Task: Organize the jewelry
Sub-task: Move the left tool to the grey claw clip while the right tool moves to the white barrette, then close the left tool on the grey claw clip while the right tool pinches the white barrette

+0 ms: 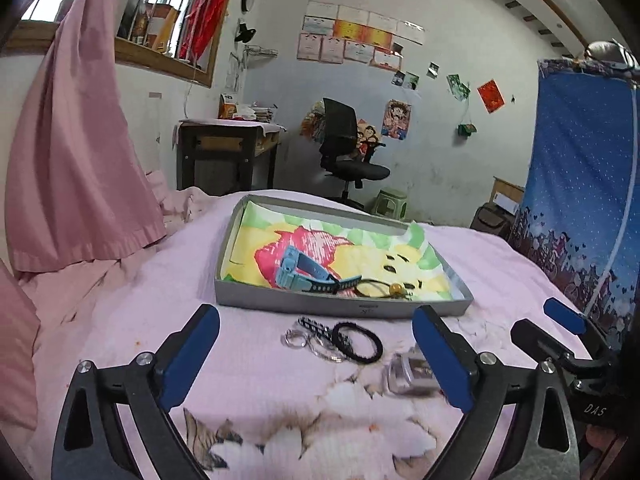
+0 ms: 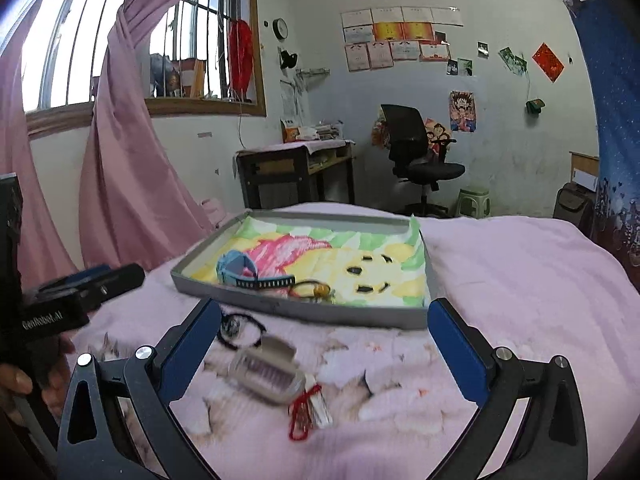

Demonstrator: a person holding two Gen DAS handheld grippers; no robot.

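Daylight pours in through the barred window (image 2: 120,40) at the far left, blown out to near white, and lights the room evenly with soft, faint shadows. Both views bend strongly toward dark, vignetted corners (fisheye curvature). The near bedspread (image 2: 500,280) and the small clear case (image 2: 268,372) are smeared with blur, while the far wall (image 1: 460,80) stays fairly sharp

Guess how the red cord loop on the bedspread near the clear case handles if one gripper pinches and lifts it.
The red cord loop lies in a loose, crumpled shape on the bedspread, so it is probably floppy and would dangle. It looks thin, so likely very light. One end touches a small clear piece; whether they are attached I cannot tell, but it may drag along.
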